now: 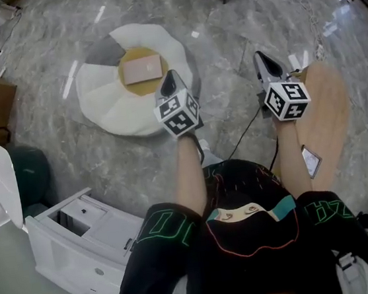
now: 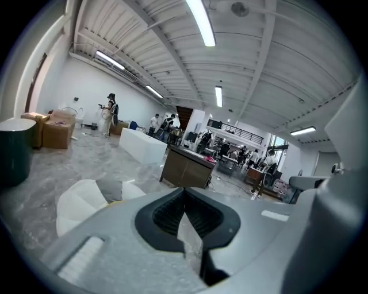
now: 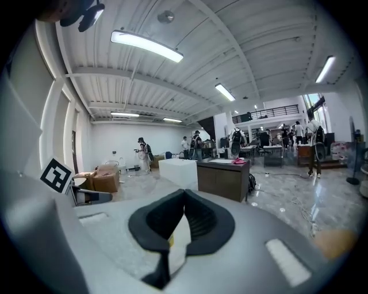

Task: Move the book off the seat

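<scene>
Overhead, the book (image 1: 142,69) lay flat on the seat (image 1: 102,100), untouched; the left gripper (image 1: 169,78) hovered near it, seemingly poised for the pickup. Its own view showed jaws clenched, empty, pointing level. Likewise the right gripper (image 3: 183,195): clenched, empty, idle.

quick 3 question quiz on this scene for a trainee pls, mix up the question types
1. True or false: the book lies on the round white seat.
2. Which is nearer the book: A, the left gripper, or B, the right gripper?
3. Fill in: both grippers' jaws are ____, with nothing held.
Key: 1 true; 2 A; 3 shut.
</scene>
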Demonstrator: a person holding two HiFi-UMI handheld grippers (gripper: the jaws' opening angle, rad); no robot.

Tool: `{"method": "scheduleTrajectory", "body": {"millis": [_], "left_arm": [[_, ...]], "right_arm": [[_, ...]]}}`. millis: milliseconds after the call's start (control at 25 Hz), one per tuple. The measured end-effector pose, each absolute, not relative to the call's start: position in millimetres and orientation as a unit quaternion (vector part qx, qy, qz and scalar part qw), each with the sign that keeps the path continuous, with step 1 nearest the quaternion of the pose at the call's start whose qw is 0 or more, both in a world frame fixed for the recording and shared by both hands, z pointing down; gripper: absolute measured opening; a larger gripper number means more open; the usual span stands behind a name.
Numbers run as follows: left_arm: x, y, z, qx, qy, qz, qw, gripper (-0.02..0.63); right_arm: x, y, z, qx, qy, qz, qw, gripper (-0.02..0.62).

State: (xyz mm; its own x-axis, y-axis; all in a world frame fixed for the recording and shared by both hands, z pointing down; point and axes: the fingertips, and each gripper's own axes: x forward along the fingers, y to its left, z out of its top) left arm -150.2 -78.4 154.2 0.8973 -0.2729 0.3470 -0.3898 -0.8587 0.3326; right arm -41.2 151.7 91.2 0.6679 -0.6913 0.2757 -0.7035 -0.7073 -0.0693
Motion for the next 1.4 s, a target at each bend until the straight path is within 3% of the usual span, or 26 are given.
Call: {"method": "scheduleTrajectory", "body": {"millis": [600, 1040, 1400], "left_arm": [[-68, -81, 183, 0.948, -0.170, 0.176, 0.202, 0.011], [50, -93, 189, 0.932, -0.227, 0.185, 0.212, 0.011], [37, -127, 215, 0.894, -0.314, 0.196, 0.254, 0.011]], "right_arm": [[47, 150, 120, 0.911, -0.372, 0.175, 0.015, 0.003], [213, 112, 128, 0.886, -0.425, 0.186, -0.016, 0.003], [243, 41, 158, 0.835, -0.501, 0.227, -0.016, 0.003]]}}
